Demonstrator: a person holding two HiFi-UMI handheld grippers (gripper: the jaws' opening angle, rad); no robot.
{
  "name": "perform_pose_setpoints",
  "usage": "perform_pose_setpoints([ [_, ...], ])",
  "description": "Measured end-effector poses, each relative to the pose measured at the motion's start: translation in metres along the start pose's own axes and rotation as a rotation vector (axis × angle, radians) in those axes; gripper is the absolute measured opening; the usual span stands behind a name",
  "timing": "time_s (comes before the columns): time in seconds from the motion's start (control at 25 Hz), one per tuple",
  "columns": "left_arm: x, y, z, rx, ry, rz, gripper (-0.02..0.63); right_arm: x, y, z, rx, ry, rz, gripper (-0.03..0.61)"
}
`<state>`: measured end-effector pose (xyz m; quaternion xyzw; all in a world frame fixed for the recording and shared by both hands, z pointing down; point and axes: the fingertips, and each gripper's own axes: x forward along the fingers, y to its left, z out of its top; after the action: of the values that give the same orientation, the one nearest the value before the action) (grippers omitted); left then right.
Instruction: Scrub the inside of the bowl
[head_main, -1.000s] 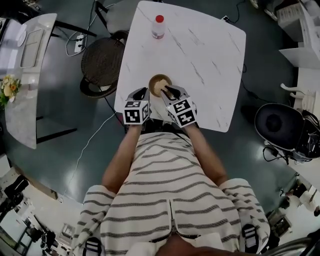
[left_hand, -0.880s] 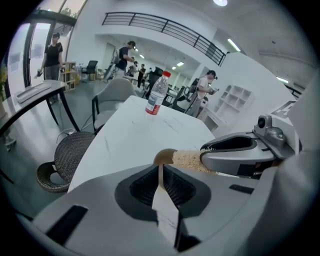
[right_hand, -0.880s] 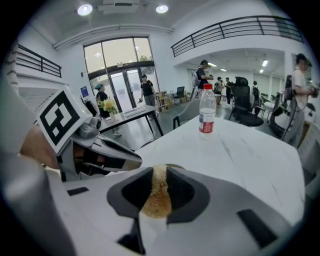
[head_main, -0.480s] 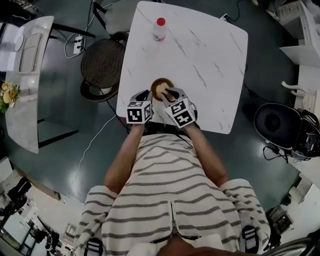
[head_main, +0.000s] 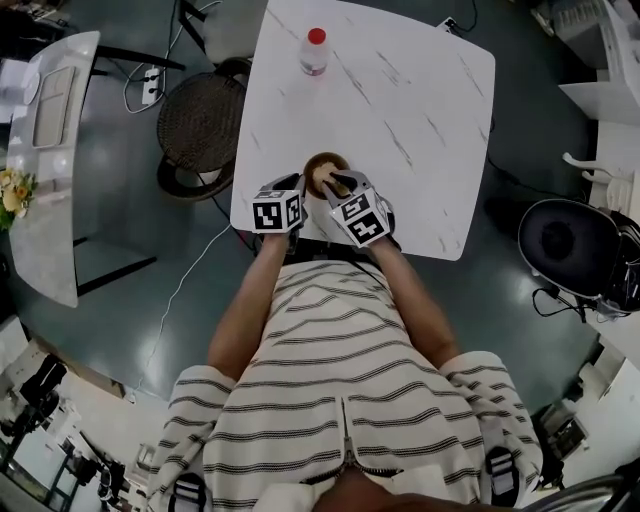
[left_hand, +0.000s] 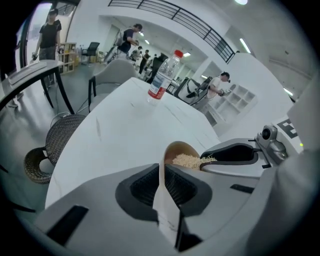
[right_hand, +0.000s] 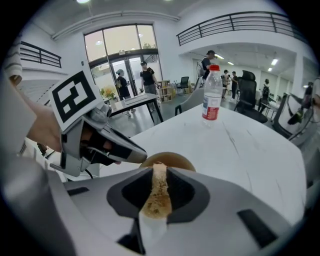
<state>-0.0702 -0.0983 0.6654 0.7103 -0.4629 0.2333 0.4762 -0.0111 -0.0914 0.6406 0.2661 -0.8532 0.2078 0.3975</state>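
Two grippers meet at the bowl (left_hand: 179, 149), which sits at the near edge of the white table (head_main: 400, 90), straight in front of the person.

The left gripper (left_hand: 161, 172) has its jaws pressed together on the bowl's near wall. The thin wall shows edge-on between the ribbed pads, so one jaw seems to sit inside the rim and the other outside. I read this hold as an anchor. A light bowl on a smooth tabletop would slide or spin under rubbing, and pinching the wall keeps it in place while the other tool works.

The right gripper (right_hand: 159, 172) is clamped on a tan, fibrous scrub pad (right_hand: 158, 195), which is gripped flat between the jaws. The pad's far end sticks out past the jaw tips and reaches over the rim into the bowl. In the left gripper view its frayed end lies against the brown inside, on the right of the hollow. Holding the pad with a free end leaves soft material to meet the bowl rather than the hard jaw tips. The task looks to be under way, with the pad in contact inside.

Both tools come in from the near side and lie close together, left of the bowl and right of it. This leaves the far half of the rim open for the pad to sweep round.

A capped bottle (head_main: 315, 52) stands at the far edge of the table, well away from the work.
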Motion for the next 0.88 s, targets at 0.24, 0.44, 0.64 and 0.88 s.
perform_pose_setpoints([
  [0.24,0.006,-0.001,0.002,-0.013,0.010,-0.025,0.034,0.002,0.003,0.001,-0.041,0.021,0.020,0.086],
  [0.44,0.007,-0.001,0.005,0.010,0.017,-0.025,0.034,0.005,0.007,0.003,-0.164,0.067,0.054,0.084],
  [0.64,0.008,-0.002,0.004,-0.037,0.009,-0.069,0.045,0.005,0.011,0.003,-0.263,0.083,0.076,0.083],
  [0.88,0.015,-0.005,0.000,-0.031,0.036,-0.060,0.067,0.007,0.017,0.001,-0.339,0.089,0.086,0.083],
])
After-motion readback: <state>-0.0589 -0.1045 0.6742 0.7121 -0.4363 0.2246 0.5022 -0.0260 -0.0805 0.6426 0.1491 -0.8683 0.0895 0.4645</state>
